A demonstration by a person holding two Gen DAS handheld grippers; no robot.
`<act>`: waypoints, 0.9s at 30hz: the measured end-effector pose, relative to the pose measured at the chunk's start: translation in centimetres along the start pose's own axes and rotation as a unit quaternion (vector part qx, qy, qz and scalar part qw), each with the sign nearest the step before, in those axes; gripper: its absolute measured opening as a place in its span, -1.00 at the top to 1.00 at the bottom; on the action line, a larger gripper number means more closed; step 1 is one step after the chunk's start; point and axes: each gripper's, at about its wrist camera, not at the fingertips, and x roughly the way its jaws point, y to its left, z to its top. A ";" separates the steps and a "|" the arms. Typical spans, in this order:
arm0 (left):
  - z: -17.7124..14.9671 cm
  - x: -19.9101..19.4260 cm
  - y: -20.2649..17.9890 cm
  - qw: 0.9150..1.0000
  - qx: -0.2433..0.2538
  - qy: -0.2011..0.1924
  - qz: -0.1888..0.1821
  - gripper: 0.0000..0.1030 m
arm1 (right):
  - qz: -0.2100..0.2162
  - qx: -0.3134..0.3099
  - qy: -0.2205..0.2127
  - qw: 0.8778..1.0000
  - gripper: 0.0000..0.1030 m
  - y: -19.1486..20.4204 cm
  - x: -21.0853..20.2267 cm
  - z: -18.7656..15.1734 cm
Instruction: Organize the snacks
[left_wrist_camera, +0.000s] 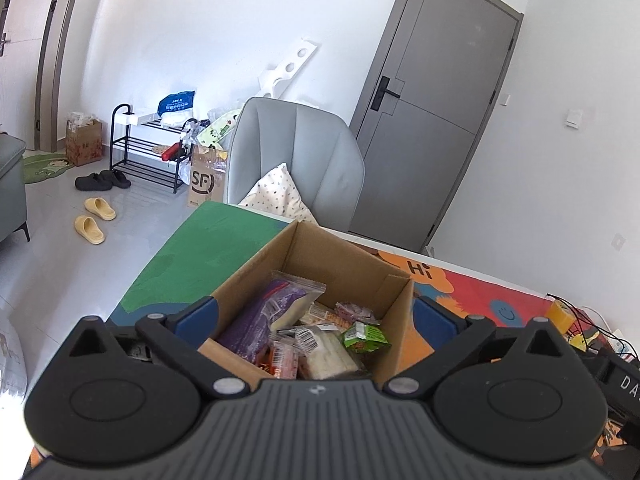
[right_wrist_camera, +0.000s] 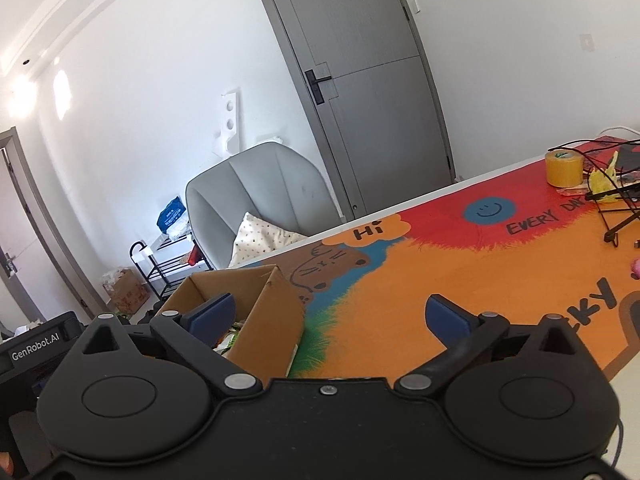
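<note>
Leftmost, left gripper [left_wrist_camera: 316,314] hovers above open cardboard box [left_wrist_camera: 362,258], jaws wide, nothing between pads. Box sits on colourful mat [right_wrist_camera: 400,280] covering surface, holds snack packets: purple pack [left_wrist_camera: 256,320], white wrapped pack [left_wrist_camera: 330,350], green pack [left_wrist_camera: 366,338]. Right gripper [right_wrist_camera: 330,316] beside box, jaws wide, empty, over orange mat area. Tape roll [right_wrist_camera: 564,168] far right.

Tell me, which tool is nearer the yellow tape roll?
Right. The right tool faces the mat, with the tape roll far ahead to its right; the left tool is at the box.
</note>
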 end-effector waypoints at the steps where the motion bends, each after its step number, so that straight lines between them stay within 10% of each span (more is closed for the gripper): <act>1: 0.0 -0.2 -0.3 1.000 0.003 -0.003 -0.002 -0.99 | -0.002 0.002 -0.004 1.000 -0.99 -0.3 -0.3 0.0; 27: -0.7 -5.4 -2.4 0.994 0.105 0.011 -0.026 -0.99 | -0.024 -0.017 -0.015 0.999 -1.00 -3.4 -7.7 0.0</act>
